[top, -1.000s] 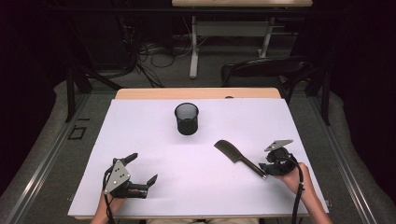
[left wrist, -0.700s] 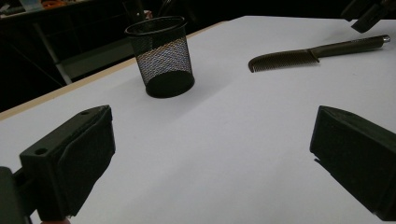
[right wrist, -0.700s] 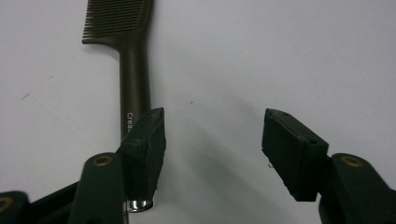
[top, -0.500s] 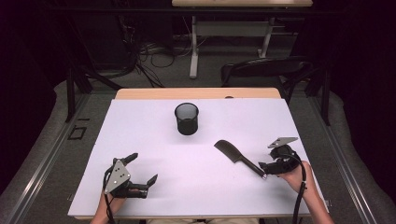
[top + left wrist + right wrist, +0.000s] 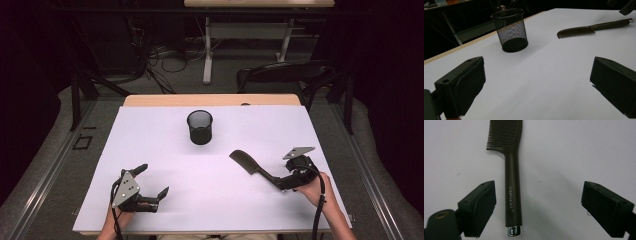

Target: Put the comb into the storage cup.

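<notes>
Dark brown plastic handled comb (image 5: 512,195) lies flat on white table (image 5: 165,145) — light, stiff, smooth; handle mid-length suits gripping — right gripper (image 5: 539,207) just opened, straddling it untouched; left gripper (image 5: 536,85) spread, empty.

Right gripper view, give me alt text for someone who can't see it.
A dark comb lies flat on a white table, handle toward the camera, between the right gripper's two open black jaws, which have just been opening and do not touch it.

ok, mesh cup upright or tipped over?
Upright. The mesh cup stands on its round base on the white table with its open rim on top; the left gripper view shows the same.
</notes>
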Demonstrator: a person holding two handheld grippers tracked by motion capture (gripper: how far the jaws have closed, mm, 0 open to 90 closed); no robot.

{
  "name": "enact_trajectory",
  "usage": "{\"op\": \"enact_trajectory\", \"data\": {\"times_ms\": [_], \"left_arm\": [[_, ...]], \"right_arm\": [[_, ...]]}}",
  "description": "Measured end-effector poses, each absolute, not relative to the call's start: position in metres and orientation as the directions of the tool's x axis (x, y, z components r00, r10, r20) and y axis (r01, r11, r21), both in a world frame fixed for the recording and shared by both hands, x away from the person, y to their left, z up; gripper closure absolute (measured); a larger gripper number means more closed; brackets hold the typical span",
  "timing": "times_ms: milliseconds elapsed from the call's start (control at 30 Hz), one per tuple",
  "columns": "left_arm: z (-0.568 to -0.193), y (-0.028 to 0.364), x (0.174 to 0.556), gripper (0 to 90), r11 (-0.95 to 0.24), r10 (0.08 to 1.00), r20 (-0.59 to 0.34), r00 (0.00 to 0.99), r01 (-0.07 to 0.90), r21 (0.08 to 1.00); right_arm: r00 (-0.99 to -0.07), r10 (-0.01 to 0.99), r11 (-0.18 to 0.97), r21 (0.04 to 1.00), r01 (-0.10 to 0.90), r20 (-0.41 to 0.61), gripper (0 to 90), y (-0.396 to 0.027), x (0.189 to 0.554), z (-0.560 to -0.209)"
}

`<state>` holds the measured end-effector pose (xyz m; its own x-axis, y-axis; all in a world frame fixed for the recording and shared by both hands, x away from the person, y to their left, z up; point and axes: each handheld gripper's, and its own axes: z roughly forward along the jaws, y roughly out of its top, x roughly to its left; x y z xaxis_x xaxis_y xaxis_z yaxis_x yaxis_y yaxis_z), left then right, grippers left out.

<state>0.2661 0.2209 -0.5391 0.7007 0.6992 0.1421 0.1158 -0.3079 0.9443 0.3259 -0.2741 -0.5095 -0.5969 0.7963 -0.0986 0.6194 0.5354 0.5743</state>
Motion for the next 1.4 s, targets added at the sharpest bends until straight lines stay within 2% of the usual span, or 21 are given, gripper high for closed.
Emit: {"op": "enact_trajectory", "data": {"times_ms": [400, 1400], "left_arm": [[-0.539, 0.221, 0.266, 0.0, -0.308, 0.698, 0.142, 0.702, 0.115, 0.944], [-0.539, 0.221, 0.266, 0.0, -0.309, 0.697, 0.142, 0.703, 0.116, 0.944]], "right_arm": [[-0.632, 0.767, 0.573, 0.557, 0.601, -0.108, 0.0, -0.261, 0.328, -0.510], [-0.700, 0.706, 0.648, 0.496, 0.578, -0.106, 1.0, -0.234, 0.333, -0.507]]}}
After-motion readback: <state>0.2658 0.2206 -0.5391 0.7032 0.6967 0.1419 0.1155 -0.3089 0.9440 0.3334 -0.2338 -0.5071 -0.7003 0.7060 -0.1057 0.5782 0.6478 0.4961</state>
